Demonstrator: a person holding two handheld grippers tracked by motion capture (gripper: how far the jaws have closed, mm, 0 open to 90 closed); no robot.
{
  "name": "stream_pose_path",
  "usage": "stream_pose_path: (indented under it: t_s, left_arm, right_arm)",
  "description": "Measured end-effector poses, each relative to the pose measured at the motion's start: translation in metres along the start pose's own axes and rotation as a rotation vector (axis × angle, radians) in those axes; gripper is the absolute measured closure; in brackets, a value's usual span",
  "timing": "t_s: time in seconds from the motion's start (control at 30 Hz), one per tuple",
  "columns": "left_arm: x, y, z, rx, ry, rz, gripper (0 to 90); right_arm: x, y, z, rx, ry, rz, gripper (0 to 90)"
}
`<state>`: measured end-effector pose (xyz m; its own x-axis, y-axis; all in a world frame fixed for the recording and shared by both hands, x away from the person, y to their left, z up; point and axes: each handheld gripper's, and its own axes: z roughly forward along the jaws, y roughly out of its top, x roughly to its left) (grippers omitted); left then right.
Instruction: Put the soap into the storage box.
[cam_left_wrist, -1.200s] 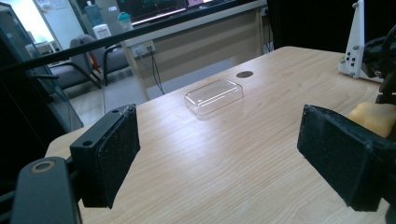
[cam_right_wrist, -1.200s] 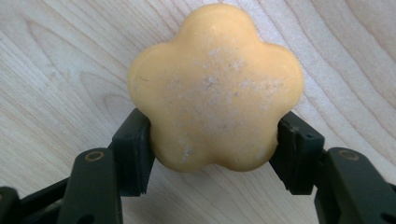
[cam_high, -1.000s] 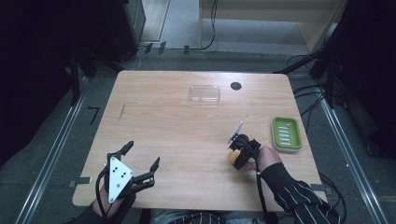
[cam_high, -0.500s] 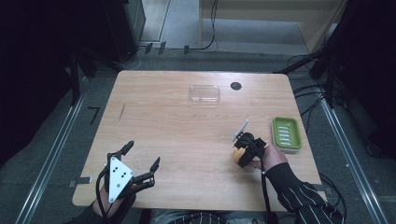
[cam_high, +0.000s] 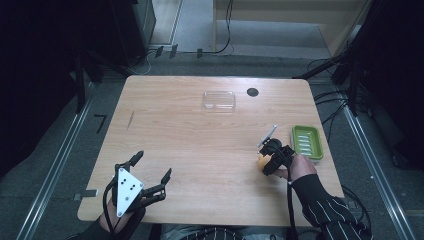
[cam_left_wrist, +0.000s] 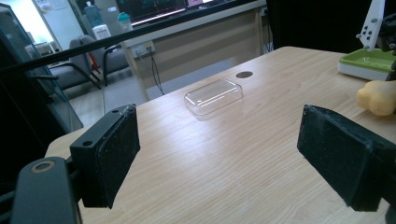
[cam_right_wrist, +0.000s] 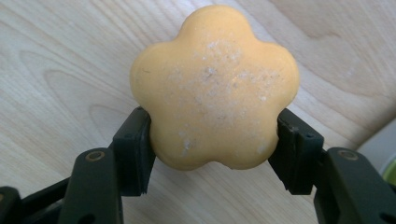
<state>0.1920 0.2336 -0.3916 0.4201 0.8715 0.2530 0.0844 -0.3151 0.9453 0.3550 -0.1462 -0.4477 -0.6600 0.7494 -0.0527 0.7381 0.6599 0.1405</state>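
Observation:
A flower-shaped orange soap (cam_right_wrist: 214, 88) sits between the two jaws of my right gripper (cam_right_wrist: 212, 154), which is shut on it. From above, the soap (cam_high: 262, 161) and right gripper (cam_high: 267, 160) are over the table's right side, just left of a green soap dish (cam_high: 307, 141). My left gripper (cam_high: 150, 170) is open near the front left edge, with nothing between its pads (cam_left_wrist: 112, 154). In the left gripper view the soap (cam_left_wrist: 377, 97) and the green dish (cam_left_wrist: 369, 63) appear at the far right.
A clear plastic lid or box (cam_high: 219, 100) lies at the table's far middle, also seen ahead of the left gripper (cam_left_wrist: 214, 95). A round dark hole (cam_high: 252, 92) is beside it. The wooden table (cam_high: 200, 145) is bare in its centre.
My right gripper with the soap has moved right toward the green dish. The left gripper has stayed where it was.

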Motion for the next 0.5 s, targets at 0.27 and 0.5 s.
stream_pose_path:
  t_s: [0.27,0.5]
  left_arm:
    - [0.0,0.0,0.001,0.0,0.0,0.002,13.5]
    - [0.0,0.0,0.001,0.002,0.0,0.004,13.5]
  right_arm:
    - [-0.014,-0.007,-0.008,-0.021,-0.01,0.05,39.9]
    - [-0.025,-0.013,-0.012,-0.031,-0.023,0.081,39.9]
